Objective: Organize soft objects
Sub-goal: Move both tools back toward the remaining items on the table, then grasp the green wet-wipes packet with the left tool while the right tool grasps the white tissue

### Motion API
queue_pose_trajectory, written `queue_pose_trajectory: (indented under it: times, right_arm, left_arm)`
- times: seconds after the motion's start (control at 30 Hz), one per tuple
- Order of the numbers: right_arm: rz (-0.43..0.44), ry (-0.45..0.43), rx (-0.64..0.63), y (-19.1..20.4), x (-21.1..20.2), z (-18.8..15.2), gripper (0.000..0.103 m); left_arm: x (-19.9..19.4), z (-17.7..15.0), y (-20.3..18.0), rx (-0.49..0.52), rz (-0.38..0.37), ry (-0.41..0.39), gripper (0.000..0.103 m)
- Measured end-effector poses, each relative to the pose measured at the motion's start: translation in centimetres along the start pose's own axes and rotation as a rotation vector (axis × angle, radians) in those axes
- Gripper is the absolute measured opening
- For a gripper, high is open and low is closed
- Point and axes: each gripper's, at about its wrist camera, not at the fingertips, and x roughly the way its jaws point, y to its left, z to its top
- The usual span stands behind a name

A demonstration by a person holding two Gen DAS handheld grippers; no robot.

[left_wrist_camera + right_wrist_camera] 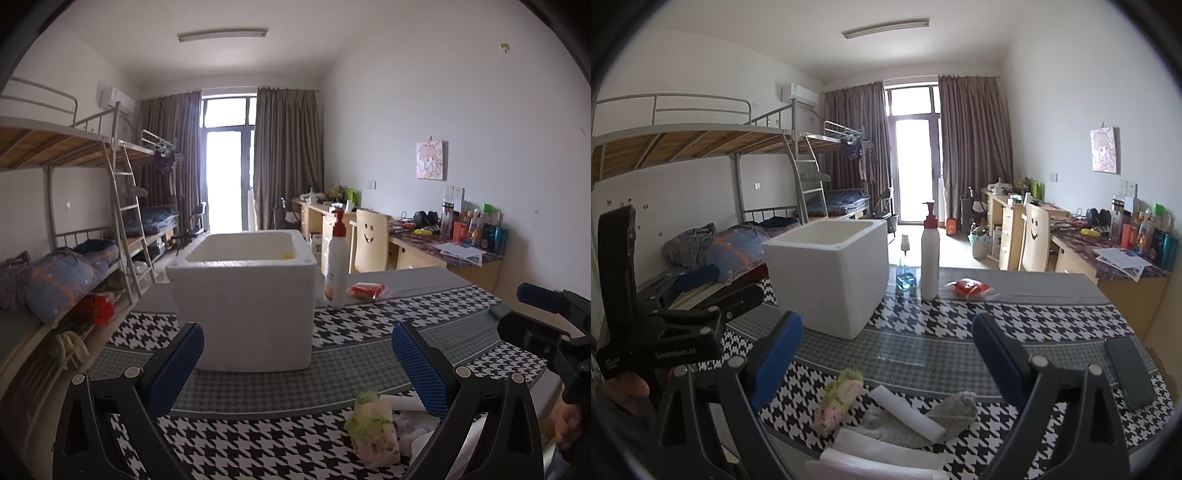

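A white foam box [243, 302] stands open on the houndstooth table [369, 325], with something yellow inside; it also shows in the right wrist view [827, 280]. A green-and-pink plastic packet [373, 428] lies near the front edge, below my open, empty left gripper [297, 365]. In the right wrist view the packet [838, 398], a white foam strip [905, 413], a grey sock-like cloth [953, 410] and white foam sheets [882, 454] lie under my open, empty right gripper [886, 354]. The right gripper shows at the far right of the left wrist view [546, 317].
A white pump bottle [929, 254] and a red packet [969, 288] stand behind the box, with a small blue glass bottle [905, 277]. A dark phone [1130, 373] lies at the right. Bunk beds [74, 258] stand left, desks [424, 247] right.
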Motion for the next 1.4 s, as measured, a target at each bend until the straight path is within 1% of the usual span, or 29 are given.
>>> queue_pose_trajectory:
  times: [0.1, 0.23, 0.37, 0.57, 0.73, 1.23, 1.33, 1.4]
  right_arm:
    - [-0.002, 0.007, 0.003, -0.1, 0.0, -0.6, 0.095]
    - [0.009, 0.020, 0.005, 0.0, -0.1, -1.4, 0.095]
    - [-0.002, 0.028, -0.017, 0.1, -0.2, -2.2, 0.095]
    - [0.007, 0.039, -0.003, -0.1, -0.6, -3.3, 0.095]
    - [-0.002, 0.065, 0.008, -0.3, -0.5, -4.6, 0.095]
    - [-0.012, 0.136, 0.012, -0.6, -0.8, -7.5, 0.095]
    - [-0.008, 0.147, 0.017, -0.8, -0.9, -7.8, 0.095]
    - [-0.002, 0.155, 0.019, -0.8, -0.8, -8.1, 0.095]
  left_arm:
    - [0.2, -0.5, -0.4, 0.010, 0.012, 0.002, 0.102]
    - [0.7, -1.2, -0.7, 0.007, -0.003, 0.030, 0.102]
    - [1.2, -1.8, -0.7, 0.006, -0.004, 0.055, 0.102]
    - [1.6, -2.7, -1.1, 0.016, -0.003, 0.084, 0.102]
    - [1.9, -3.2, -1.3, 0.018, -0.011, 0.106, 0.102]
    - [4.2, -5.8, -3.1, 0.036, -0.064, 0.248, 0.102]
    - [4.6, -6.4, -3.5, 0.044, -0.066, 0.267, 0.098]
    - [4.9, -6.7, -3.6, 0.048, -0.072, 0.287, 0.092]
